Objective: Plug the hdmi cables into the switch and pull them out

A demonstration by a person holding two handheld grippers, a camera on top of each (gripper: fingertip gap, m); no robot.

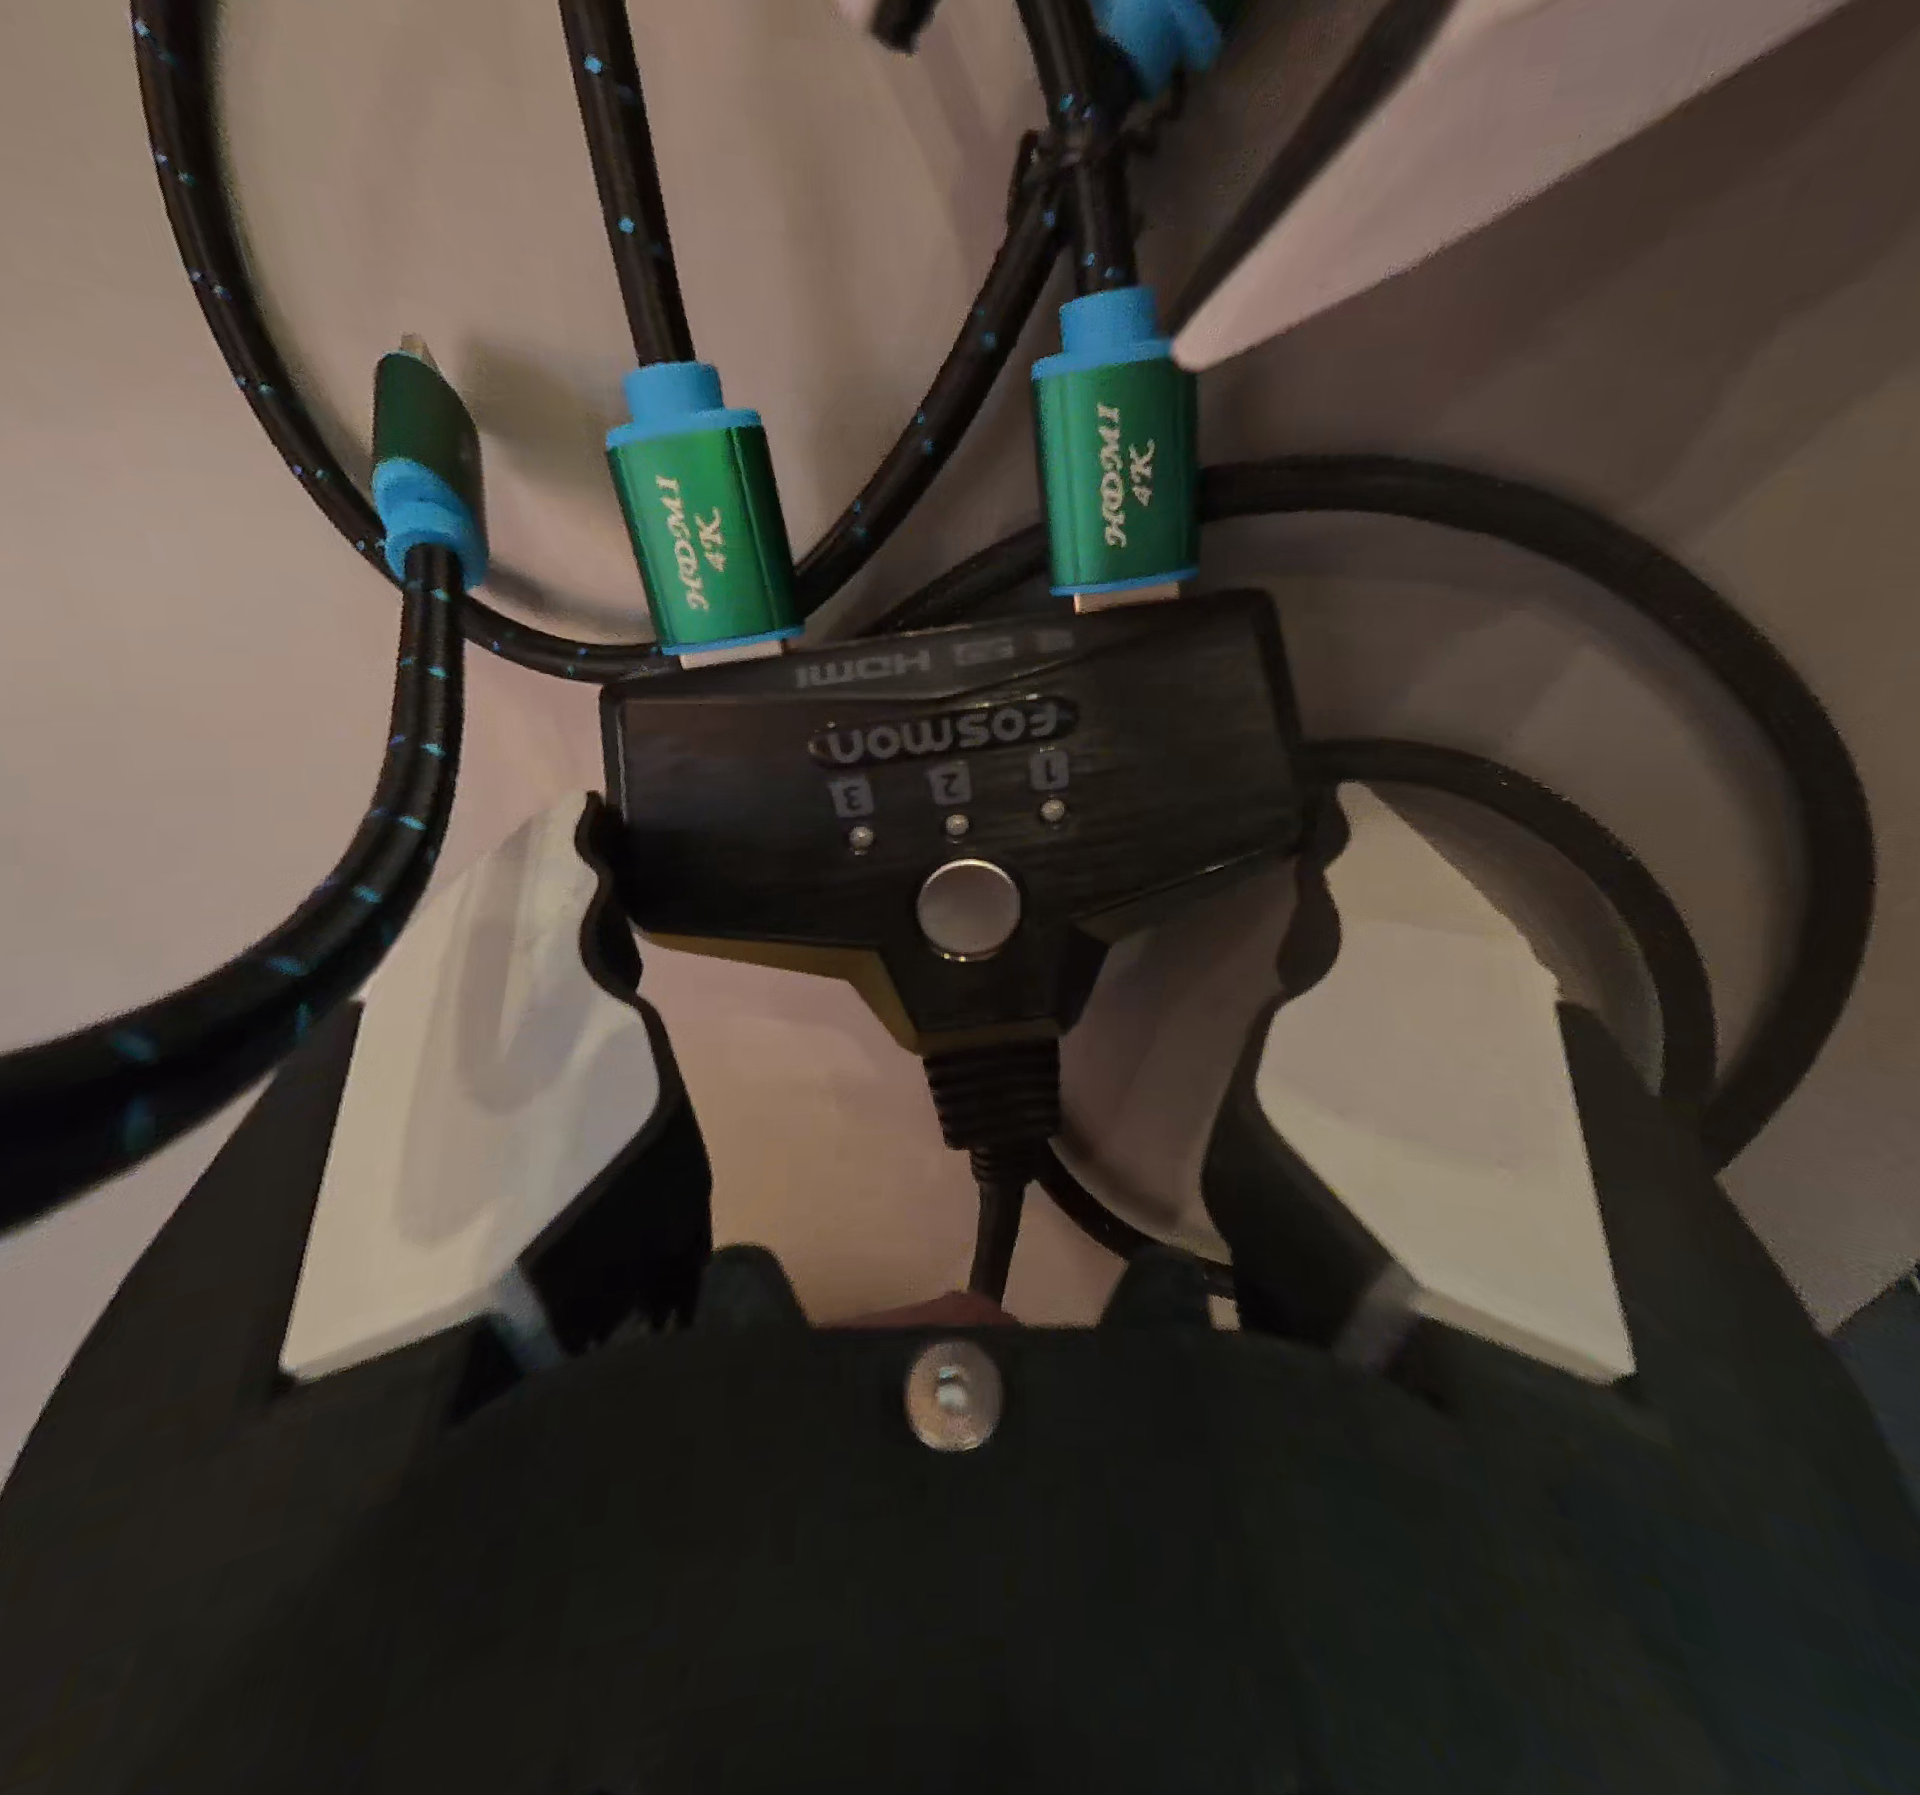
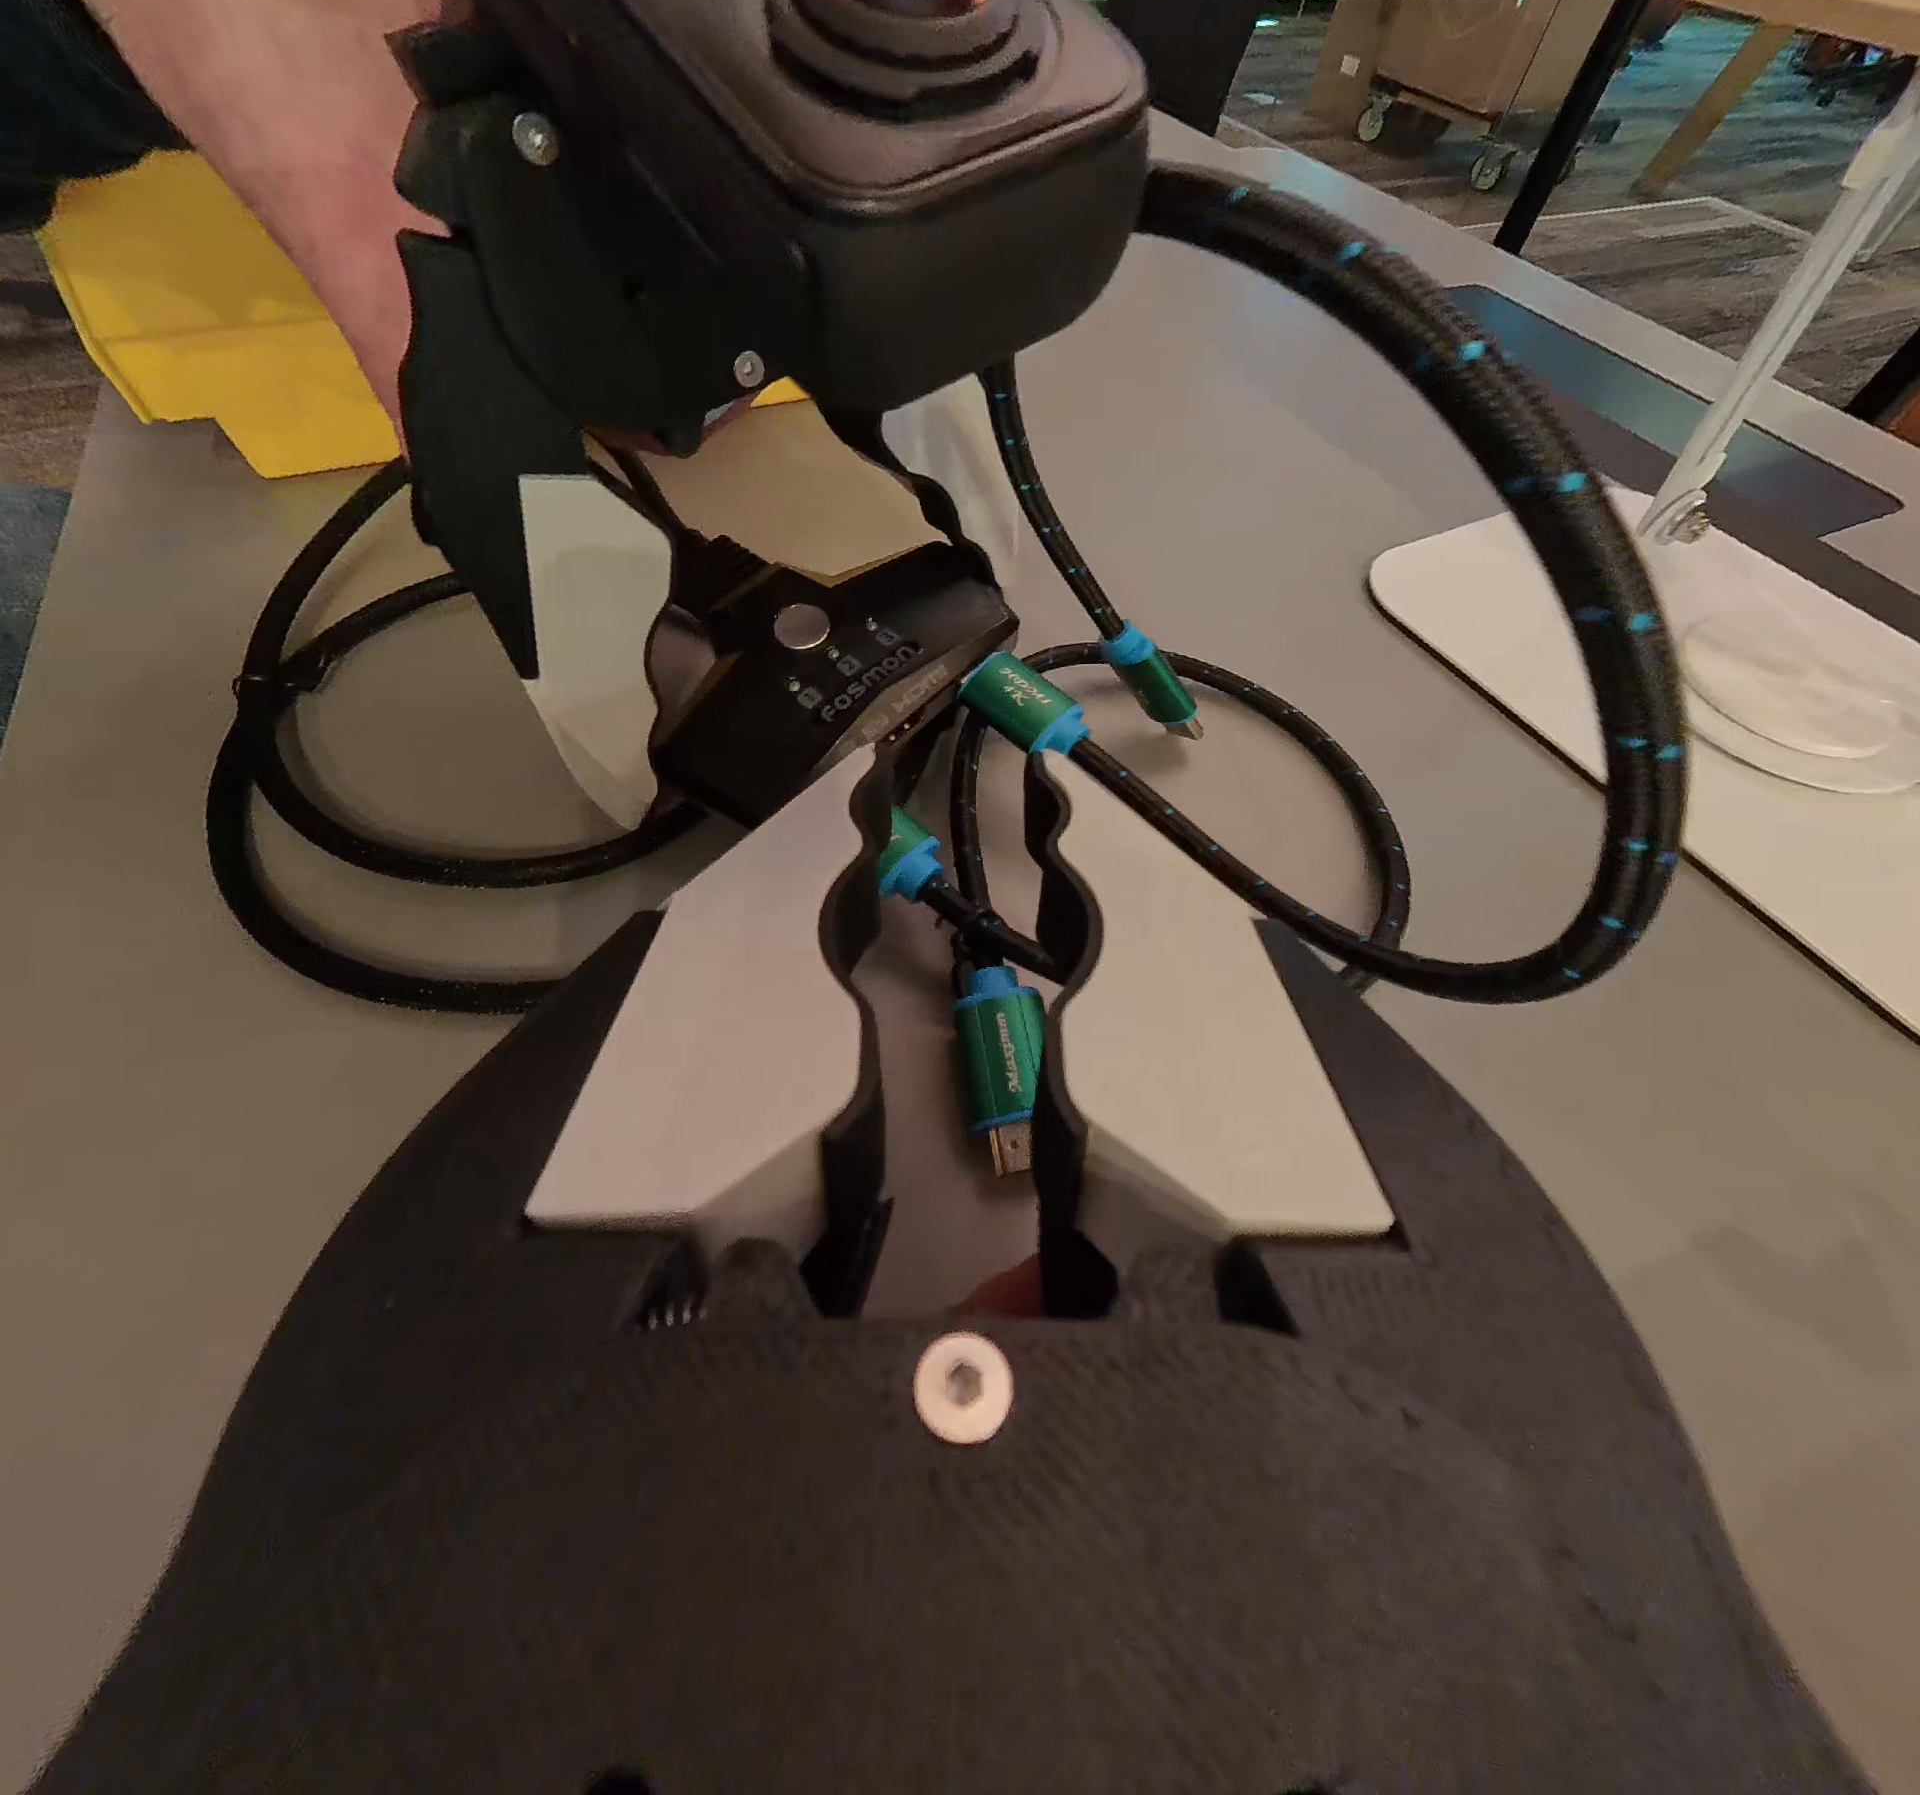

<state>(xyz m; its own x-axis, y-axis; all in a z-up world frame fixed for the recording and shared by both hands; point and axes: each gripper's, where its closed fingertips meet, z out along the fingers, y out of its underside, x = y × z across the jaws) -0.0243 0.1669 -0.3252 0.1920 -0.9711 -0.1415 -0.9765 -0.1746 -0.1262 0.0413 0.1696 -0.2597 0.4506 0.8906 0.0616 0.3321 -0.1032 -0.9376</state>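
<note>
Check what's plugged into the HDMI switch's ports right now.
Two green HDMI plugs sit in the outer ports of the switch, which the left gripper clamps. The middle port looks empty. The plug tips are hidden inside the housing, so seating depth can't be judged.

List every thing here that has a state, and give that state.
switch: held, middle port empty, lights unlit.
left gripper: fingers shut on the switch.
left plug: plugged in.
right plug: plugged in.
loose plug: unplugged, lying free.
fourth plug: unplugged, between the right gripper's fingers.
right gripper: open, gap wider than the plug.
</note>
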